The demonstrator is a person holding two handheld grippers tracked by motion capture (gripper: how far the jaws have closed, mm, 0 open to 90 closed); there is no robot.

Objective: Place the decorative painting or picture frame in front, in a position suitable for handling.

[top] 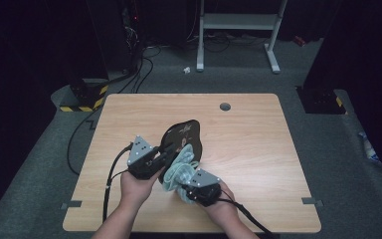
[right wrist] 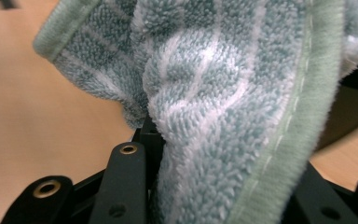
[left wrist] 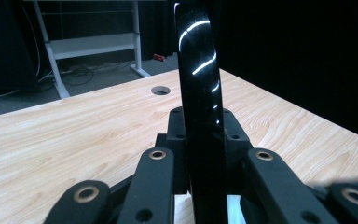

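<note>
Plate [top: 181,137] wiping is the work in hand: the glossy black plate is held tilted on edge above the middle of the wooden worktop [top: 238,149], lifted clear of the surface so that a face can be reached by the cloth. The left gripper [top: 151,162] clamps the plate's rim at about 7 o'clock of the plate; in the left gripper view the plate [left wrist: 200,93] stands edge-on between the fingers [left wrist: 156,182], which are closed on it from both sides, its rim running up toward 12 o'clock. This edge grip appears chosen to leave both faces free. The right gripper [top: 191,186] holds a bunched pale green-and-white towel [top: 179,169] and presents it against the plate's lower part, at about 5 o'clock of the plate. In the right gripper view the towel [right wrist: 223,93] rises out of the fingers [right wrist: 121,182], which are closed on its bundled lower end; the dark plate edge [right wrist: 349,121] shows behind it at 3 o'clock. Bunching the cloth probably gives a firm pad for rubbing. The towel lies touching the plate, just beside the left gripper. A round cable hole [top: 225,106] sits in the worktop at 12 o'clock, well apart from the work.
</note>
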